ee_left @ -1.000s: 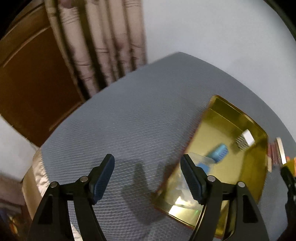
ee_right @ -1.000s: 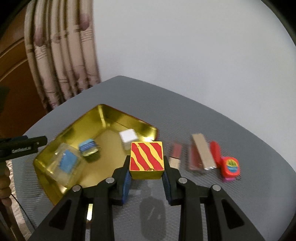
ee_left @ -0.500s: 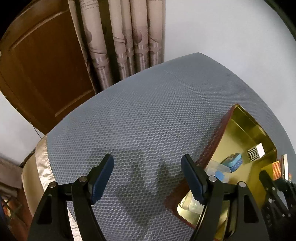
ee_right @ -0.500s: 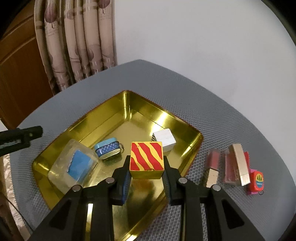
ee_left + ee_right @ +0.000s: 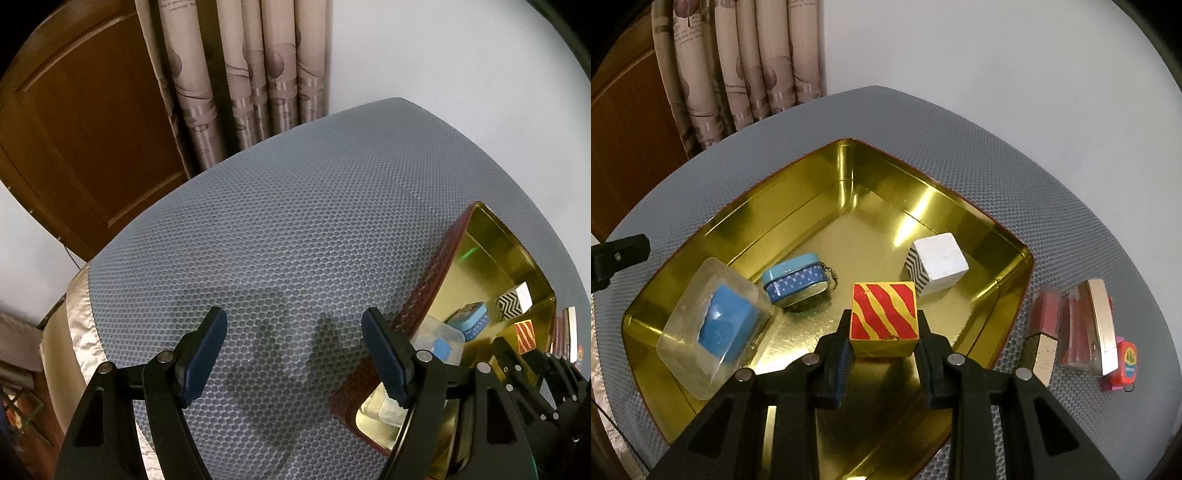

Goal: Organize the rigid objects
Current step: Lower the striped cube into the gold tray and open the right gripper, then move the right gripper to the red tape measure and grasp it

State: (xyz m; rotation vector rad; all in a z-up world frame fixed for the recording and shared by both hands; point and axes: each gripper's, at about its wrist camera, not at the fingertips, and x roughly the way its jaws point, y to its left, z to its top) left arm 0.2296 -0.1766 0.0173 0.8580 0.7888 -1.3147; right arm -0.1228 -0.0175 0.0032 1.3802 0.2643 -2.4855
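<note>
My right gripper [image 5: 883, 332] is shut on a red-and-yellow striped cube [image 5: 884, 312] and holds it over the gold tray [image 5: 812, 192]. In the tray lie a white cube with zigzag sides [image 5: 938, 263], a small blue tin [image 5: 796, 280] and a clear box with a blue insert [image 5: 714, 326]. My left gripper [image 5: 293, 356] is open and empty above the grey mesh table [image 5: 277, 240], left of the tray [image 5: 495, 251]. The striped cube [image 5: 524, 335] also shows in the left wrist view.
Right of the tray lie pink and gold lipstick cases [image 5: 1071, 325] and a small orange tape measure [image 5: 1126, 363]. Curtains [image 5: 240, 74] and a wooden door [image 5: 85, 129] stand behind the table. The table's left edge has a satin trim [image 5: 77, 314].
My right gripper has carried the striped cube from beside the tray to over its inside. My left gripper has drawn back to the left, away from the tray.
</note>
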